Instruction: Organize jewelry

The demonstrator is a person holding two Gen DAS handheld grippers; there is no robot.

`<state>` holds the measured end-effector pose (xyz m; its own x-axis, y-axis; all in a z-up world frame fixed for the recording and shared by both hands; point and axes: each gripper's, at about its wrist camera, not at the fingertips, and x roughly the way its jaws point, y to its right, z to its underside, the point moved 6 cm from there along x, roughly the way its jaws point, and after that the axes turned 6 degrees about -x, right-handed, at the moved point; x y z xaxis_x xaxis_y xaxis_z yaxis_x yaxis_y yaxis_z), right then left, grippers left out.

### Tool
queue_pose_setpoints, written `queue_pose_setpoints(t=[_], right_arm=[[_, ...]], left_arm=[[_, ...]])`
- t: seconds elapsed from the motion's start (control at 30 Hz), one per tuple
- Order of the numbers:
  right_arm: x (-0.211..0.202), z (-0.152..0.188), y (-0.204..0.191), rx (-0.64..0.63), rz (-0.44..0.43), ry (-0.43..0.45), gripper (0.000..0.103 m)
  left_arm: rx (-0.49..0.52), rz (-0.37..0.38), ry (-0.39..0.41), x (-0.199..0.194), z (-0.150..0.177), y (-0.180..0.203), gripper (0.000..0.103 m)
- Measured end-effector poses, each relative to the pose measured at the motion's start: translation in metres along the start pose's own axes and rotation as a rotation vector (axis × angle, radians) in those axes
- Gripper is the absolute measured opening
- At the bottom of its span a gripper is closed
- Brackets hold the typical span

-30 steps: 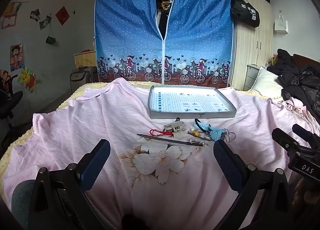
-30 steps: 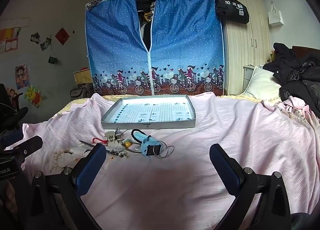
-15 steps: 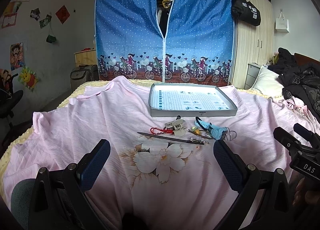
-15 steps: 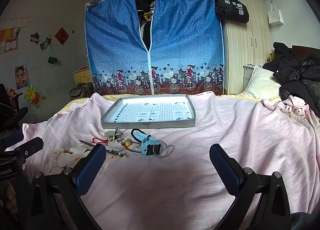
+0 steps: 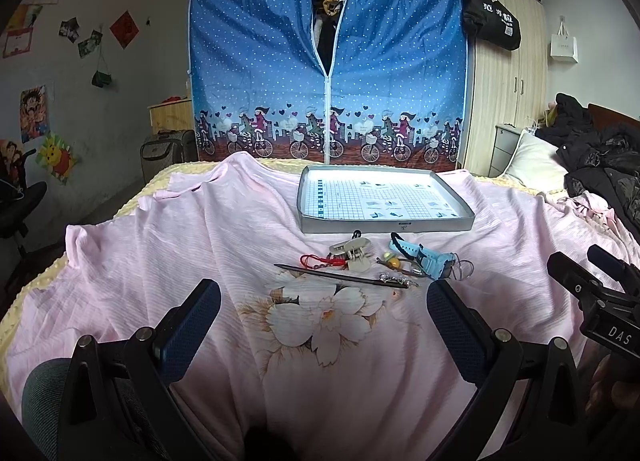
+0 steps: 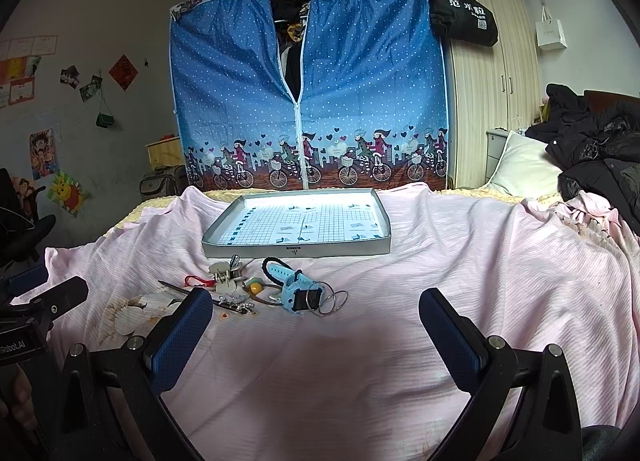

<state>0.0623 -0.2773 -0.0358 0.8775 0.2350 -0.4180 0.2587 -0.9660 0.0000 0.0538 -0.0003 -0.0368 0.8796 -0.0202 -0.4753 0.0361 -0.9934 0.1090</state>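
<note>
Grey tray (image 5: 386, 223) sits mid-bed on the pink sheet (image 6: 460, 281); jewelry cluster just before its near wall: blue watch (image 6: 298, 289), hair stick (image 5: 340, 276), beige clip (image 5: 354, 253), red cord (image 5: 318, 259). Bare sheet lies wide before the cluster. Left claw (image 5: 322, 325) and right claw (image 6: 316, 335) both released, empty, hovering short of the tray.

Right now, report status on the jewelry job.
Both tongs, left and right, open, empty. Jewelry pile on pink sheet, tray empty. Nothing blocking.
</note>
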Motion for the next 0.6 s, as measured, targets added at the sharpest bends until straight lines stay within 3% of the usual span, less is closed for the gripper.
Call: queue_pose_setpoints(t=[0.6], right_arm=[[0.0002, 0.0002, -0.0002, 0.002, 0.000, -0.002, 0.103]], left_arm=[[0.001, -0.001, -0.003, 0.0005, 0.0003, -0.0004, 0.101]])
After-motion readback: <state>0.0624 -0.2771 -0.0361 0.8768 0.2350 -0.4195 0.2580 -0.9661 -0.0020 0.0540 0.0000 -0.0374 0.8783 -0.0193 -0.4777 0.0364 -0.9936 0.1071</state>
